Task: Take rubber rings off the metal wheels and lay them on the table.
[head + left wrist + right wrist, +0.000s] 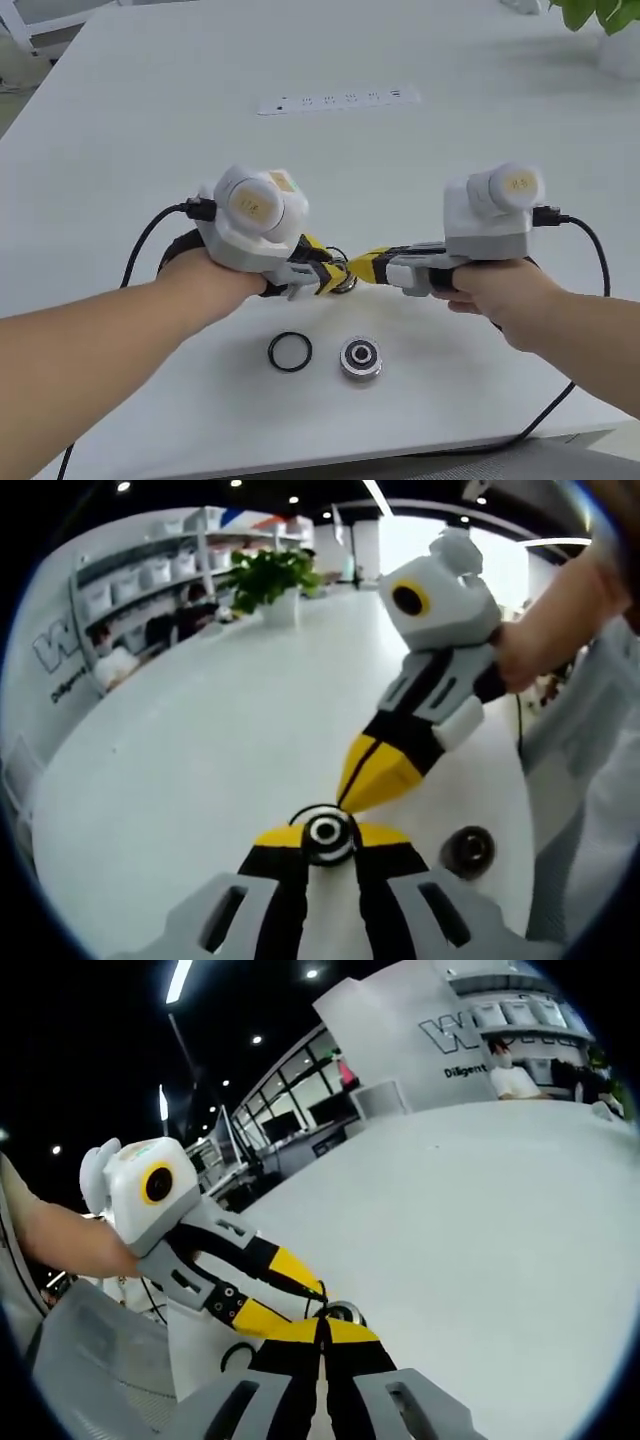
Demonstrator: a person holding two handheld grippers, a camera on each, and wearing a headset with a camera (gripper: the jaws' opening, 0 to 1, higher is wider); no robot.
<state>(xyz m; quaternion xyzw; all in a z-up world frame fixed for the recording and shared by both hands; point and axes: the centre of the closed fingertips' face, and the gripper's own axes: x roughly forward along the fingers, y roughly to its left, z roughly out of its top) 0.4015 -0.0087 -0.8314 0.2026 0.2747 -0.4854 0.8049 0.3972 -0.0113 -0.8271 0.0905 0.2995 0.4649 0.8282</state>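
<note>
Hovering just above the white surface (150,150), the left tool (335,278) and the right tool (360,268) are seen tip to tip, each held in one of the person's hands. A small metal wheel (328,835) is clamped between the yellow-and-black jaws of the left tool, its round face turned toward that tool's camera. The jaws of the right tool are pressed together with no gap visible between them, and their tip is set against the edge of the held wheel – whether a ring is pinched there cannot be told.

On the surface, just in front of the person and below the two tools, a loose black rubber ring (290,352) is laid flat. A second metal wheel (360,358) is set just beside it to the right, the two close but apart.

Farther back a white power strip (340,100) is laid on the surface, and a potted plant (600,15) is placed at the far right corner. A black cable (140,245) is attached to the rear of the left tool.
</note>
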